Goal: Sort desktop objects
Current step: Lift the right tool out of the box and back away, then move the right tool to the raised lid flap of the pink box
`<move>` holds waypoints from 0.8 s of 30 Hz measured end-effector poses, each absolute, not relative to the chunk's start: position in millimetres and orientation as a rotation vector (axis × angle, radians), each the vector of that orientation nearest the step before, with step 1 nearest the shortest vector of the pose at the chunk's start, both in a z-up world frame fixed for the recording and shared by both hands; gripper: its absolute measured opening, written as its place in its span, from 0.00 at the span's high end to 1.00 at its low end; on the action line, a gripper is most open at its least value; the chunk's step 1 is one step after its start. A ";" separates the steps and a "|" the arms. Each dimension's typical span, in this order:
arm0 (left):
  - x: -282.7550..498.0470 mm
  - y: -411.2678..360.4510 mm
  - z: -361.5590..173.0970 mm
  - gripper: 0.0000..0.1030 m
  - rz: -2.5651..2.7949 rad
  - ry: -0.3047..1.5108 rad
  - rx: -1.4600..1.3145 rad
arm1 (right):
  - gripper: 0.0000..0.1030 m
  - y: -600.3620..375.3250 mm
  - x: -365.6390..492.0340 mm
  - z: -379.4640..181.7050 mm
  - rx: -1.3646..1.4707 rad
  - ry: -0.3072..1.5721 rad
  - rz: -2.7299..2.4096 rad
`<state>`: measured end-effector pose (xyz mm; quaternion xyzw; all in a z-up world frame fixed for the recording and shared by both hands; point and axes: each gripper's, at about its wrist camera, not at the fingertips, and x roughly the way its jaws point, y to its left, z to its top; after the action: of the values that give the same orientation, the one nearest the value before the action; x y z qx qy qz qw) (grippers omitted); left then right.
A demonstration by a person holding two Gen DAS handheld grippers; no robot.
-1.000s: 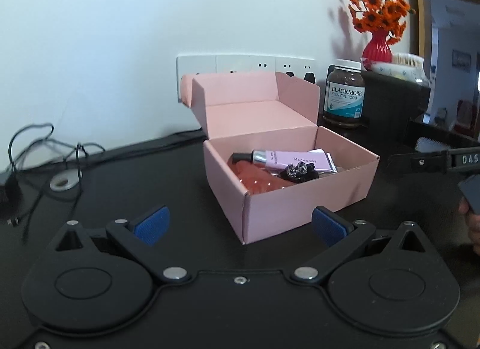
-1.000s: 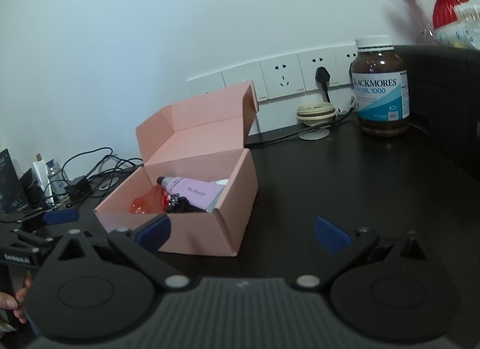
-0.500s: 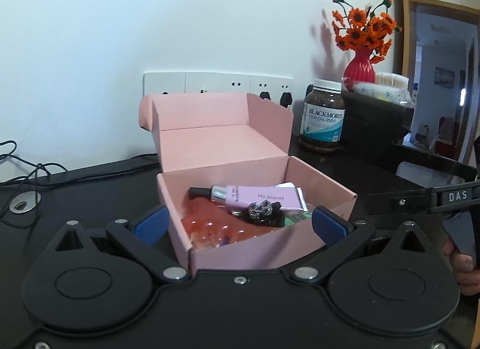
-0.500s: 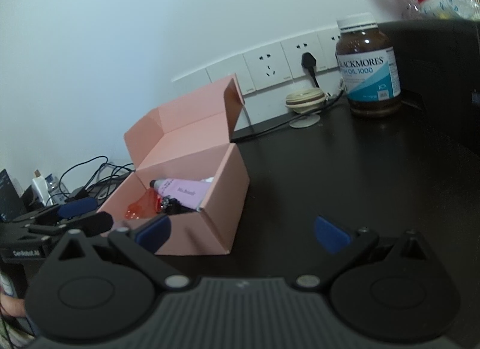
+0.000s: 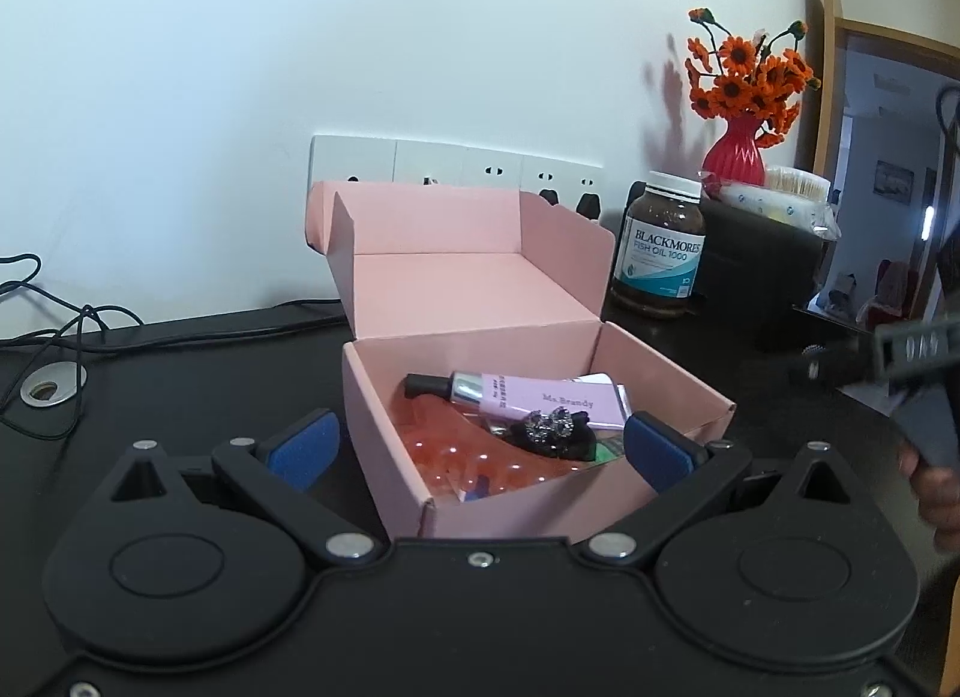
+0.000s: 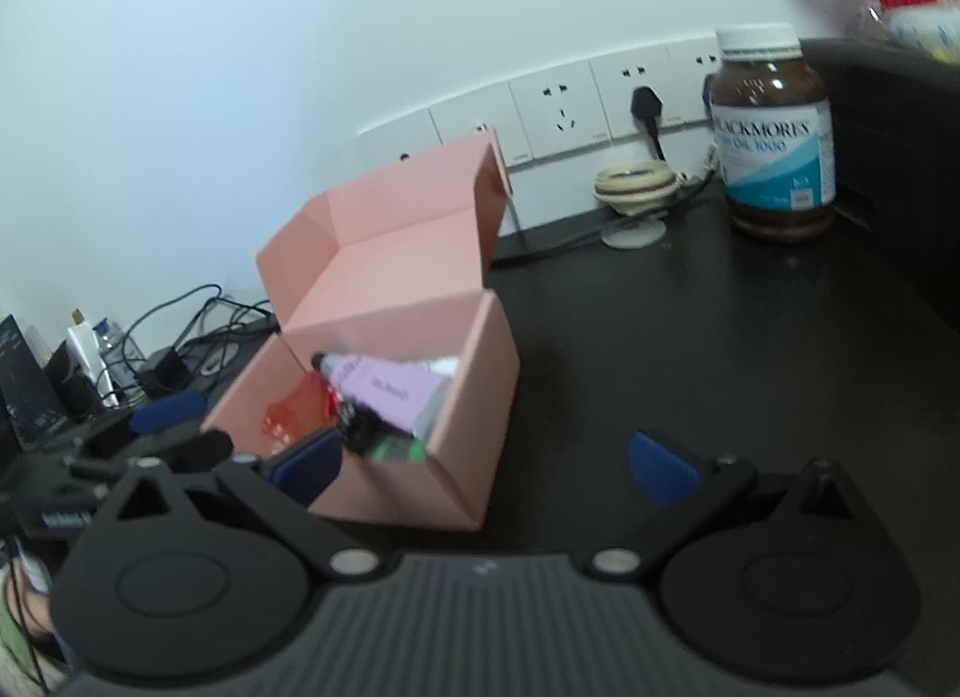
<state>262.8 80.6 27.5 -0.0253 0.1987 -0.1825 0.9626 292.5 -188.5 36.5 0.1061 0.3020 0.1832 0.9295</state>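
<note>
Pink box (image 5: 528, 493) sits lid-up on the dark surface (image 5: 198, 373), holding a lilac tube (image 5: 540, 400) and a black clip (image 5: 549, 430). Left tongs (image 5: 477, 445) spread, straddling its near corner; right tongs (image 6: 486, 466) spread, empty. Risk: the light cardboard likely crumples or skids if squeezed.

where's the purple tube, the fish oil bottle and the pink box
purple tube (image 5: 540, 399), left wrist view, on its lilac body beside the printed name
fish oil bottle (image 5: 660, 253), left wrist view, on the white and blue label
pink box (image 5: 540, 508), left wrist view, on the outside of its near wall
</note>
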 end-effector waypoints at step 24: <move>268.9 76.5 23.3 0.00 -0.422 0.409 -0.079 | 0.01 -181.3 427.5 52.7 0.443 0.687 0.470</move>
<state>268.9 76.5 23.3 -0.0391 0.2015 -0.2081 0.9563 427.5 -181.3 52.7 0.2133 0.3307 0.2262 0.8910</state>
